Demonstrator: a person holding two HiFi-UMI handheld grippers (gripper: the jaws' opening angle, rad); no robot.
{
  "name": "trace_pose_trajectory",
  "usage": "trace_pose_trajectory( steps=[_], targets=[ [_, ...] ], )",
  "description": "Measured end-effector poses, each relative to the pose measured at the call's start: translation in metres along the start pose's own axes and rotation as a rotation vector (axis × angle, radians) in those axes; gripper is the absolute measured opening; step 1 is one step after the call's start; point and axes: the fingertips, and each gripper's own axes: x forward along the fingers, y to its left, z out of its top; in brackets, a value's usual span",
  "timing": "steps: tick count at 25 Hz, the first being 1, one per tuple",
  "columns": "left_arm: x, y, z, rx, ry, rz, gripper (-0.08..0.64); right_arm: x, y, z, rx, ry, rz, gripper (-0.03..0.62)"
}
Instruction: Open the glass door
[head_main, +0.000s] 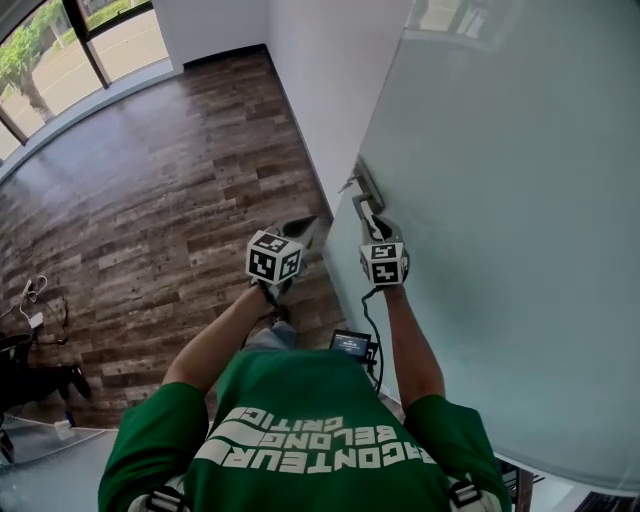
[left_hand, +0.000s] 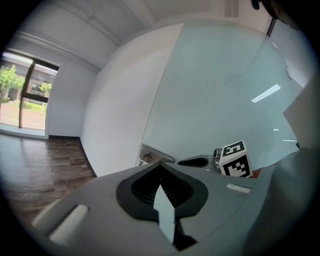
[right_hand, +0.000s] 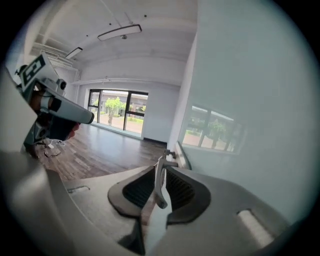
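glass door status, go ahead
Right gripper shut on door handle. Left gripper shut, empty, beside the glass door. Nothing seen blocking.

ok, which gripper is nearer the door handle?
Right. The right gripper is closed on the door handle, lever between its jaws. The left gripper hangs off to the left, not touching it, shut and empty.

Wood-plank floor (head_main: 170, 170), white walls (head_main: 310, 70), tall sunlit windows (head_main: 90, 40)
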Motion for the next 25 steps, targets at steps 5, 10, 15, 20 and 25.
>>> trace_pose_trajectory(
  steps=[5, 10, 15, 20, 25],
  targets=[
    [-0.055, 0.004, 0.006, -0.051, -0.091, 0.066, 0.015, -0.034, -0.003, 0.020, -0.063, -0.095, -0.040, -0.006],
    [-0.107, -0.005, 0.004, -0.072, -0.155, 0.118, 0.015, -0.061, 0.011, 0.023, -0.050, -0.142, -0.012, -0.006],
    [-0.143, -0.021, -0.013, -0.087, -0.174, 0.160, 0.015, -0.085, 0.037, 0.014, -0.005, -0.172, 0.081, -0.007],
    [-0.175, -0.025, -0.021, -0.089, -0.190, 0.196, 0.015, -0.101, 0.071, 0.021, -0.034, -0.202, 0.167, -0.008],
    [-0.213, -0.018, -0.021, -0.082, -0.223, 0.241, 0.015, -0.111, 0.100, 0.031, -0.065, -0.210, 0.223, -0.007]
  ],
)
